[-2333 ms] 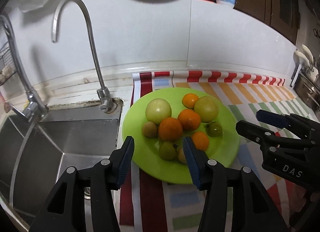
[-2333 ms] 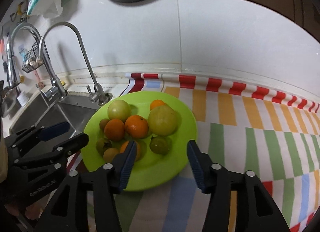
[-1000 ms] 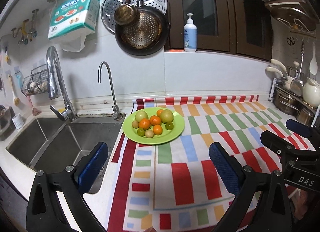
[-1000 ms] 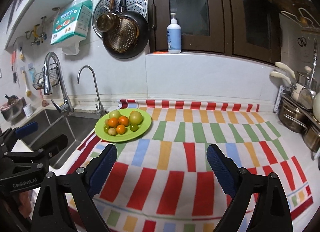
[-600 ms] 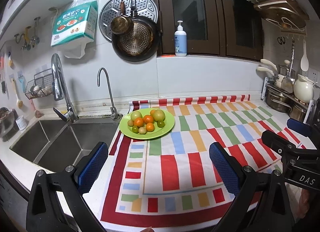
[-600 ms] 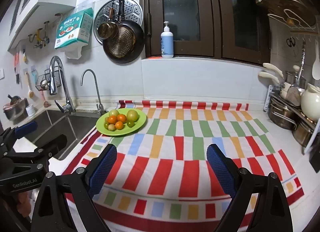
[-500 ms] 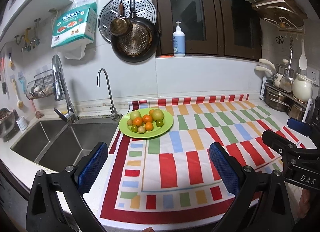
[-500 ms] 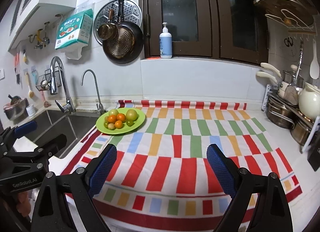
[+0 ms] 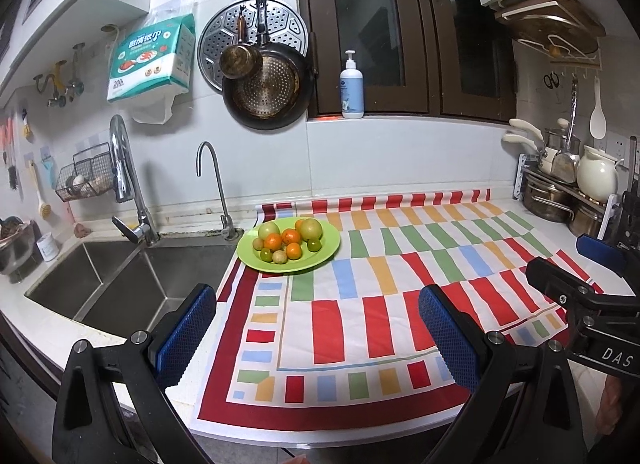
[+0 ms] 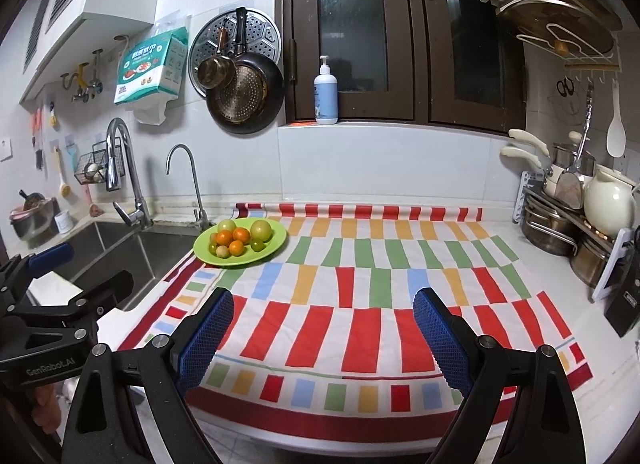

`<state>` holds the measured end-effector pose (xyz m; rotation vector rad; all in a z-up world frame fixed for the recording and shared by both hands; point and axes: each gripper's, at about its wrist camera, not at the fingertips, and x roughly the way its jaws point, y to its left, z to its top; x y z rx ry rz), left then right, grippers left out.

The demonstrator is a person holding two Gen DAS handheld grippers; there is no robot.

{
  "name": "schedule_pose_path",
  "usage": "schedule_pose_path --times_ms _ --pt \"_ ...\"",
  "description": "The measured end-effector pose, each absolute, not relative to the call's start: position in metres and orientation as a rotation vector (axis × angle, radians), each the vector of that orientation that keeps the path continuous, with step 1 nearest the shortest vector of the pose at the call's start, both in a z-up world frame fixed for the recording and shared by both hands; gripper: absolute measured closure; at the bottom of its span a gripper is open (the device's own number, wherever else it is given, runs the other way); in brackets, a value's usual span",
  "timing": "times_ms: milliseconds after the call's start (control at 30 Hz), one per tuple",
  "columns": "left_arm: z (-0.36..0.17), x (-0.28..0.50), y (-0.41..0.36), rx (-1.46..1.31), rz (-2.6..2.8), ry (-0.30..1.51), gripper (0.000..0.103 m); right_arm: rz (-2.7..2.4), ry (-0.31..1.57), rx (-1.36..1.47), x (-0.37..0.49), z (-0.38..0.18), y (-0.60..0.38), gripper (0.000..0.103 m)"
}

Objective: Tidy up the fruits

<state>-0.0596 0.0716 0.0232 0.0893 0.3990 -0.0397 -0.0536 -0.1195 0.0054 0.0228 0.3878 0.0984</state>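
While both tools (image 9: pixel 316 320) (image 10: pixel 323 322) gape wide, empty, piled fruits (image 9: pixel 289 243) on green plate (image 9: pixel 324 257) partly hide each other.

Fruits (image 9: pixel 286 244) on plate (image 9: pixel 328 254), right of sink (image 9: pixel 120 284).

My fingers (image 9: pixel 188 328) wear rough blue mesh pads on matt black plastic, above a smooth striped cloth (image 9: pixel 360 304), a glossy green plate (image 9: pixel 326 254) and a brushed-metal sink (image 9: pixel 120 284).

Striped cloth (image 9: pixel 360 304) covers the counter's middle. Double sink (image 9: pixel 120 284) at left end; pot rack (image 10: pixel 568 223) at right end.
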Motion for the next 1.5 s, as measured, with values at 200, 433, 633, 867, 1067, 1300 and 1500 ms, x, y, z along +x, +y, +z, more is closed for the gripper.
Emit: schedule_pose_path --times_ms 200,433,633,867,1067,1300,1500 --pt "0.024 -0.064 0.069 0.089 -0.034 0.395 0.0 0.096 0.381 0.02 -0.06 0.006 -0.123 0.011" --pt "0.027 -0.069 0.068 0.092 -0.03 0.388 0.0 0.096 0.379 0.022 -0.061 0.006 -0.125 0.011" --pt "0.029 -0.074 0.065 0.095 -0.022 0.375 0.0 0.099 0.377 0.024 -0.064 0.007 -0.127 0.011" --pt "0.032 -0.079 0.061 0.104 -0.015 0.358 0.0 0.097 0.375 0.024 -0.064 0.007 -0.127 0.011" --pt "0.031 -0.079 0.061 0.102 -0.016 0.359 0.0 0.095 0.375 0.025 -0.065 0.006 -0.126 0.011" --pt "0.03 -0.079 0.06 0.098 -0.016 0.361 0.0 0.094 0.383 0.025 -0.069 0.007 -0.128 0.011" --pt "0.026 -0.073 0.059 0.093 -0.019 0.377 0.0 0.095 0.391 0.027 -0.066 0.006 -0.128 0.011"
